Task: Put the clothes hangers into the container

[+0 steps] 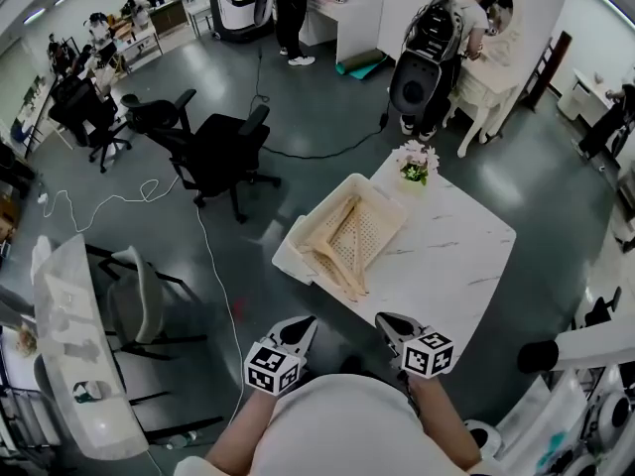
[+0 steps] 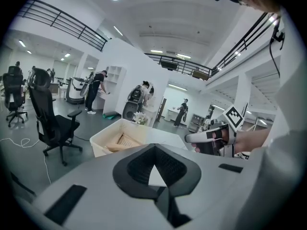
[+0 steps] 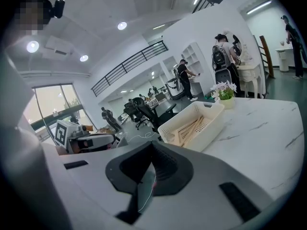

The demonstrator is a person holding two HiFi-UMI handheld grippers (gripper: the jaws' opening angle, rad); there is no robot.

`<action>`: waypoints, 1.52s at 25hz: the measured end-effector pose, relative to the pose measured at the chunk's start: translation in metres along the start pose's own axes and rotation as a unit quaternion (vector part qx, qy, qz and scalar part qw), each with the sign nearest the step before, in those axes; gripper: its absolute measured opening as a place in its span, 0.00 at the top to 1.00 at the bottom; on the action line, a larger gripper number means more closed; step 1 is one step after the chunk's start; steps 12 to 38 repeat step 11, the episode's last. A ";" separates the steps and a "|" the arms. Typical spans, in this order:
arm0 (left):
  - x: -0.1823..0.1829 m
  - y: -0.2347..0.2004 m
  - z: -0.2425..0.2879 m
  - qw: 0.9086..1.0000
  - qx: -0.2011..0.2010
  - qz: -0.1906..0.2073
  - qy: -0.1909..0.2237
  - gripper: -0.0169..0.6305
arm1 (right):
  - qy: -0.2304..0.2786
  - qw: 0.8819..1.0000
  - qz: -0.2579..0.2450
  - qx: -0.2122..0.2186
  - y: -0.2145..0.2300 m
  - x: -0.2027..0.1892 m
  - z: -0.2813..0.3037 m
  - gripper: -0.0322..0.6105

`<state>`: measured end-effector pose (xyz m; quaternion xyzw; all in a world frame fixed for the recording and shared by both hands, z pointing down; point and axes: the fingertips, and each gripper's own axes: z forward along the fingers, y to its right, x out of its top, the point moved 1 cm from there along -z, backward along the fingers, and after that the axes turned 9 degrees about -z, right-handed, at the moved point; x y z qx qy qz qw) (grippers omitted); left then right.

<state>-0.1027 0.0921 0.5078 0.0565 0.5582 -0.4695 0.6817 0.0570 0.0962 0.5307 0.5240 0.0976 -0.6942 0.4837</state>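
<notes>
Both are pressed together and empty: your left hand-held gripper [image 1: 306, 323] and right hand-held gripper [image 1: 384, 320]. Ahead of them, hangers [image 1: 342, 244] lie in the container [image 1: 289, 254] on the worktop [image 1: 451, 256].

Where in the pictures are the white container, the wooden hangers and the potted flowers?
white container [image 1: 290, 251]: head view, on its near-left outer wall.
wooden hangers [image 1: 340, 269]: head view, on a wooden arm inside the container.
potted flowers [image 1: 415, 170]: head view, on the blossoms.

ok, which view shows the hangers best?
Head view: it looks down into the white container, wooden hangers laid out in full. Right gripper view shows them slantwise over the rim; left gripper view, only a sliver.
</notes>
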 end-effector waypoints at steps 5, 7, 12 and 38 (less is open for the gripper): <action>0.009 -0.003 -0.001 1.000 0.001 0.003 0.008 0.96 | 0.004 1.000 -0.010 0.009 -0.005 0.013 0.010 0.92; 0.012 -0.004 0.000 1.000 0.000 0.004 0.007 0.96 | 0.004 1.000 -0.012 0.011 -0.005 0.018 0.013 0.92; 0.014 -0.007 0.001 1.000 0.000 0.006 0.002 0.96 | 0.004 1.000 -0.007 0.018 -0.007 0.022 0.017 0.92; 0.014 -0.007 0.001 1.000 0.000 0.006 0.002 0.96 | 0.004 1.000 -0.007 0.018 -0.007 0.022 0.017 0.92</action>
